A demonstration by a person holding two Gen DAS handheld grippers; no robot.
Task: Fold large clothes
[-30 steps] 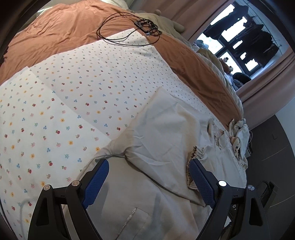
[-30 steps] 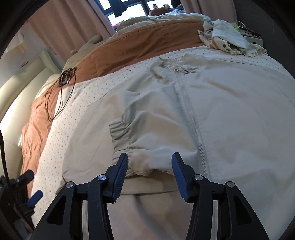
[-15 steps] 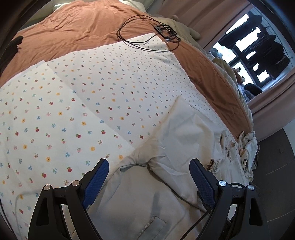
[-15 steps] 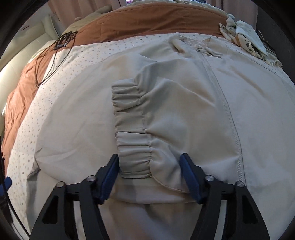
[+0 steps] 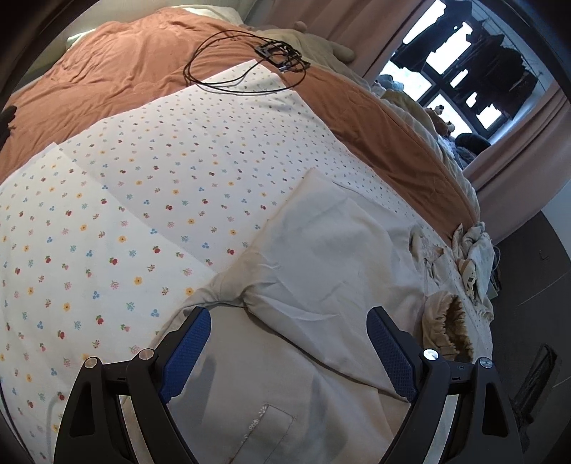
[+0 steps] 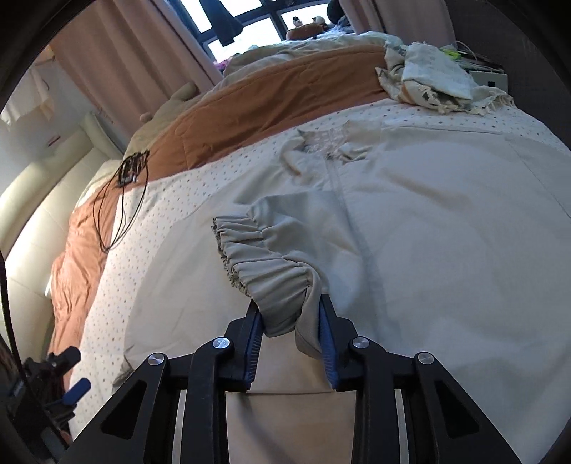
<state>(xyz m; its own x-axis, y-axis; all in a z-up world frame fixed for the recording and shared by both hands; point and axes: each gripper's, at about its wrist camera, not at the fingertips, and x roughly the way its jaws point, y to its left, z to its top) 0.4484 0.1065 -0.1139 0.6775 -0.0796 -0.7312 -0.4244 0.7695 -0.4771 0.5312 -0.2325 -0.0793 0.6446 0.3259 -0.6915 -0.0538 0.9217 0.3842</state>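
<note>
The right gripper (image 6: 289,323) is clenched on the gathered elastic cuff (image 6: 266,257) of the pale beige zip jacket (image 6: 428,232) at frame centre; the left gripper (image 5: 288,351) hangs released; the sleeve likely wants laying flat across the chest.

Beyond my jaws lay a white floral-print sheet (image 5: 150,200) over a rust-brown quilt (image 5: 117,71). A coiled black cable (image 5: 246,64) straddled their border. A crumpled pile of cloths (image 6: 439,78) sat at the bed's far edge; pink curtains (image 6: 117,57) framed the window (image 6: 249,25).
</note>
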